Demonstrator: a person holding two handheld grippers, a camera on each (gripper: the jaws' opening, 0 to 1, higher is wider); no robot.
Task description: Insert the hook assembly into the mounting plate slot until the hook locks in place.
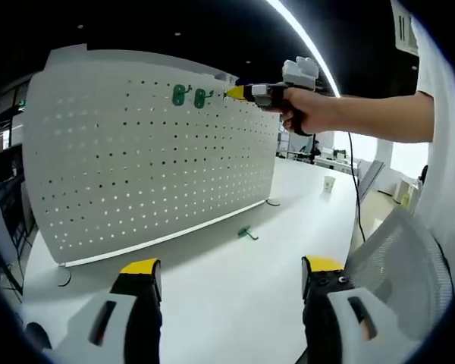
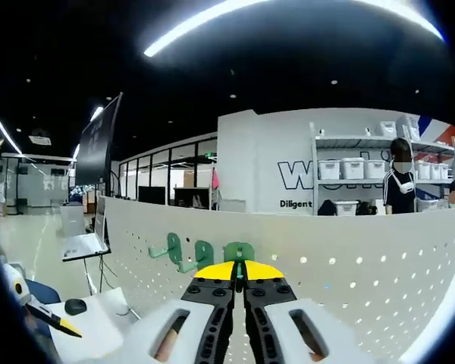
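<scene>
At pegboard (image 1: 136, 159): right gripper (image 2: 240, 267) pinching green hook (image 2: 239, 252).

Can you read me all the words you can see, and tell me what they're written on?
"Diligent": black letters low on the white wall behind the pegboard in the right gripper view; the rest is cut off.
"W...": big dark letters on that wall, partly hidden by the shelf; not readable in full.
Left gripper view: no readable words.
</scene>
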